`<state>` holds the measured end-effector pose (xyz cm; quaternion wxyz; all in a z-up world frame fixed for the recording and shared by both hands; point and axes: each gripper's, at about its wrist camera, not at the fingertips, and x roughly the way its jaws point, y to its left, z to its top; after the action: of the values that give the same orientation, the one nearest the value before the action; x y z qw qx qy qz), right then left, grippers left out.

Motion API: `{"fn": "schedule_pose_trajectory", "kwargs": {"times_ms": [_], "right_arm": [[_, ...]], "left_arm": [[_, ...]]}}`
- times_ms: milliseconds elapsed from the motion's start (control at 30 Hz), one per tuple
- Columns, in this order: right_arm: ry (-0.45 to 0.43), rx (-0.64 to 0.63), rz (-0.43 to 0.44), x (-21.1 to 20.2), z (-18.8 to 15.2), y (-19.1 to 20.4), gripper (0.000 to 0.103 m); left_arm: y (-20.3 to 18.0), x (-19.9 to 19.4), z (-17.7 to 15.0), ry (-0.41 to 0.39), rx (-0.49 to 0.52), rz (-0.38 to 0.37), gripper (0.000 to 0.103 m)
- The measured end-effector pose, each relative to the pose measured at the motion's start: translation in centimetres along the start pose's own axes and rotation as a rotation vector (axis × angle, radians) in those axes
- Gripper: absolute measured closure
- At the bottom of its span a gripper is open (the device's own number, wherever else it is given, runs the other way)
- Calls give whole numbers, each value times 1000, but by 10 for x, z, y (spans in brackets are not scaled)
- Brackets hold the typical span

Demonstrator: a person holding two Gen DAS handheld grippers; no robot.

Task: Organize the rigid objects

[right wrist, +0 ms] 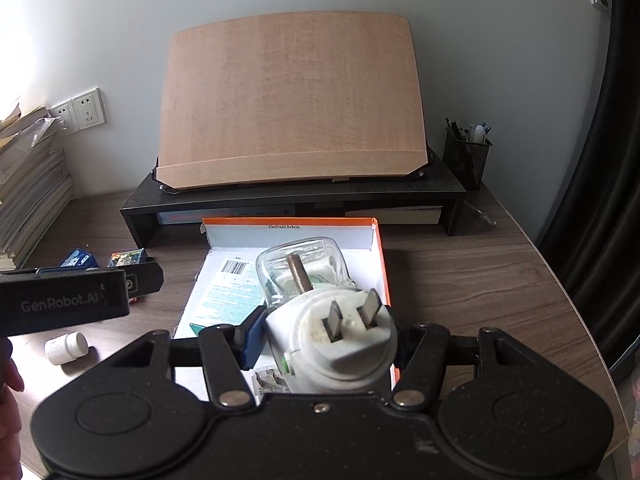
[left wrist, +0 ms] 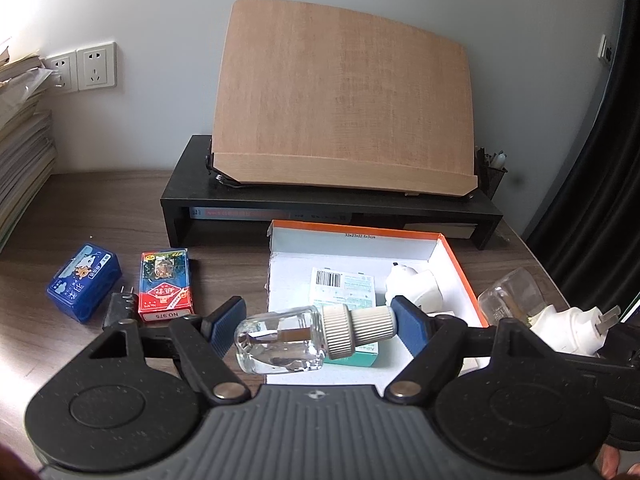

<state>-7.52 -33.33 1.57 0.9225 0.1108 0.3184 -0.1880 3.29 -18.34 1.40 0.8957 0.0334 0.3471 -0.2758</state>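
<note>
Clear glass bottle [left wrist: 280,338] with ribbed cream cap, lying sideways, clamped end to end in left tool [left wrist: 316,320] over orange-edged white box [left wrist: 452,256]. White plug-in unit [right wrist: 332,344], prongs up, glass bottle attached, held in right tool [right wrist: 326,340] above box.

box [left wrist: 456,264] on desk [left wrist: 224,276], before riser [left wrist: 328,208] | card packs [left wrist: 166,286] left of box | pen cup [right wrist: 467,156] right of riser | stand [left wrist: 340,96] on riser

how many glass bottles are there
2: one clear glass bottle lies sideways in the left gripper; another on the white plug-in heater the right gripper holds.
</note>
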Motion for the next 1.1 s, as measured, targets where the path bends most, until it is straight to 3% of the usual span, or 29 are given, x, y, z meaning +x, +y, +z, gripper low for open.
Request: {"fn": "schedule_pose_trajectory", "kwargs": {"times_ms": [1100], "right_arm": [[6, -4, 7, -6, -7, 2, 31]], "left_arm": [[-3, -6, -7, 9, 8, 0, 22]]}}
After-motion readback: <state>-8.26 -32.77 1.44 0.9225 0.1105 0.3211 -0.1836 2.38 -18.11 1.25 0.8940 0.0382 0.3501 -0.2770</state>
